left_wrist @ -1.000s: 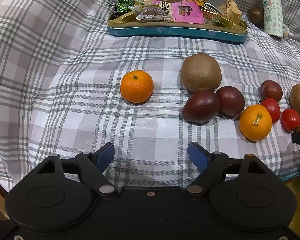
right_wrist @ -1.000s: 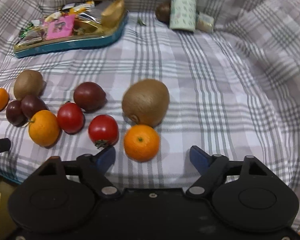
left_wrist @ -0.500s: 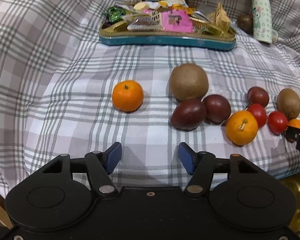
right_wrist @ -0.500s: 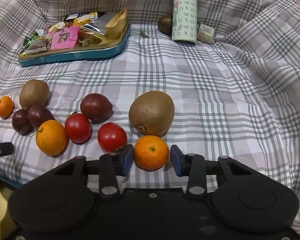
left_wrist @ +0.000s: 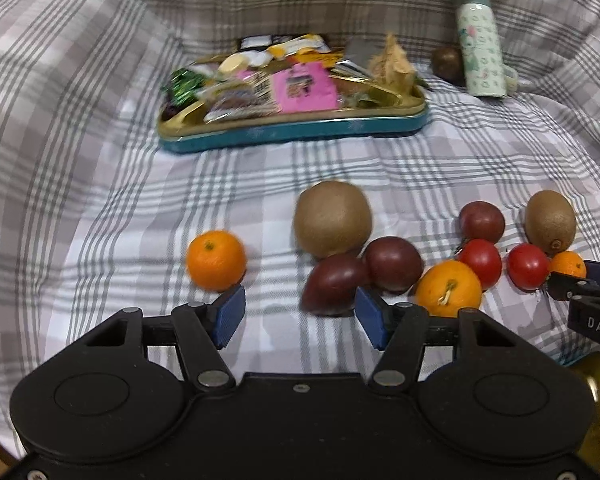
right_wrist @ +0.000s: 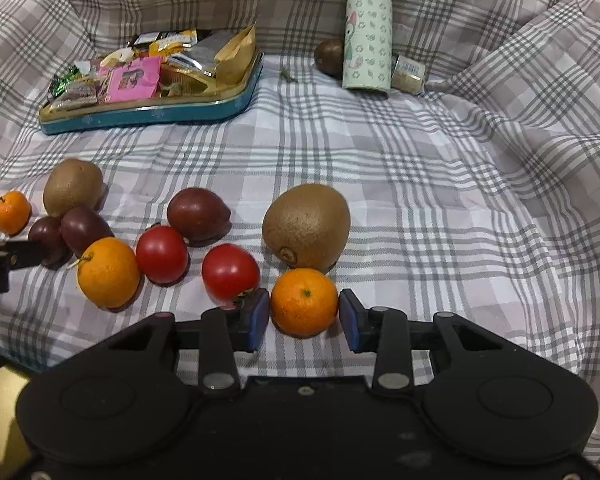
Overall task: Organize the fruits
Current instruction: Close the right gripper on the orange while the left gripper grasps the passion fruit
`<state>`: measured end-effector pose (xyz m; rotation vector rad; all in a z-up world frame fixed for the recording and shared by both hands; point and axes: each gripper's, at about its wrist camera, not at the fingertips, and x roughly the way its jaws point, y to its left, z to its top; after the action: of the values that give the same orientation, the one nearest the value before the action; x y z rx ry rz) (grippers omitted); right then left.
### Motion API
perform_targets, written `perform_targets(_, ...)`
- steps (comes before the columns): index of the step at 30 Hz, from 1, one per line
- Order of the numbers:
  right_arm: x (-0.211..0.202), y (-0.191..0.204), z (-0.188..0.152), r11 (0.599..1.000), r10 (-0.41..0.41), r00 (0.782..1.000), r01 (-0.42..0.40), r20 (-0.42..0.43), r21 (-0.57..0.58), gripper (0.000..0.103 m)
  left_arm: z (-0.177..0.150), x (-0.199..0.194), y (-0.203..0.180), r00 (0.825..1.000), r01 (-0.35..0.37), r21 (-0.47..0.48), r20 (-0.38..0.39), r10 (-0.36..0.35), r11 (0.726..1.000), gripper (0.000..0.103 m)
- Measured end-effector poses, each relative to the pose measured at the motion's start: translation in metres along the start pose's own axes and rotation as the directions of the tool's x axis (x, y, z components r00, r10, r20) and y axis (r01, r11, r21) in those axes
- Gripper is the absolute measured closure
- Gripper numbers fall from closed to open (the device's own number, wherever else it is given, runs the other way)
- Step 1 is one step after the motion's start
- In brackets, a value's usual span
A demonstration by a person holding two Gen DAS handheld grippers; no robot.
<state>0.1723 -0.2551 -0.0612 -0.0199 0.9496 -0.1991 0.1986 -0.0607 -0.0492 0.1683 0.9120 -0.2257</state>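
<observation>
Mandarin (right_wrist: 304,302) sits between the blue pads (right_wrist: 256,316) of the right tool (right_wrist: 304,316), jaws narrowed close on both sides, contact unclear, fruit resting on the checked cloth (right_wrist: 440,200); kiwi (right_wrist: 306,226) just behind it, tomato (right_wrist: 230,272) beside the left pad; left tool (left_wrist: 300,316) spread wide, holding nothing; second mandarin (left_wrist: 216,260) just beyond its left pad, dark plum (left_wrist: 334,284) near its right pad; snack tin (left_wrist: 292,132) and bottle (right_wrist: 367,36) well behind the fruit.
</observation>
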Motion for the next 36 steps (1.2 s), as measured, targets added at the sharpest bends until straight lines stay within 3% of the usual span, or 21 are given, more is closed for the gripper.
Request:
perform_targets(7, 0.006, -0.002, -0.002, 1.000, -0.002, 1.000, 0.002, -0.019, 0.006, 0.064, 0.006, 0.010, -0.009, 1.000, 0.023, 0.053, 0.018, -0.024, 0.998, 0.039)
perform_targets(13, 0.009, -0.002, 0.000, 1.000, -0.009, 1.000, 0.010, -0.013, 0.009, 0.063, 0.009, 0.021, -0.006, 0.998, 0.054, 0.013, -0.023, -0.054, 0.998, 0.040)
perform_targets(14, 0.010, -0.002, 0.000, 1.000, -0.012, 1.000, 0.012, -0.011, 0.009, 0.063, 0.009, 0.021, -0.005, 0.998, 0.061, 0.003, -0.027, -0.061, 0.998, 0.042)
perform_targets(16, 0.010, -0.001, 0.000, 1.000, -0.015, 1.000, 0.016, -0.008, 0.009, 0.063, 0.009, 0.023, -0.003, 0.995, 0.093, -0.007, -0.045, -0.093, 0.996, 0.056)
perform_targets(18, 0.010, -0.001, 0.000, 1.000, -0.016, 1.000, 0.016, -0.008, 0.012, 0.063, 0.009, 0.023, -0.002, 0.992, 0.107, -0.022, -0.058, -0.108, 0.994, 0.056)
perform_targets(24, 0.006, -0.003, -0.001, 0.999, 0.003, 1.000, -0.003, -0.016, 0.045, 0.065, 0.007, 0.009, 0.005, 0.990, 0.120, -0.072, -0.061, -0.124, 0.990, 0.057)
perform_targets(32, -0.019, -0.001, -0.006, 0.998, 0.009, 1.000, -0.010, 0.022, 0.055, 0.065, 0.000, -0.023, 0.013, 0.995, 0.089, -0.092, -0.038, -0.093, 0.992, 0.058)
perform_targets(36, -0.038, 0.003, -0.013, 0.998, 0.026, 0.999, -0.028, 0.041, 0.061, 0.065, -0.011, -0.042, 0.014, 0.996, 0.085, -0.094, -0.032, -0.089, 0.992, 0.069)
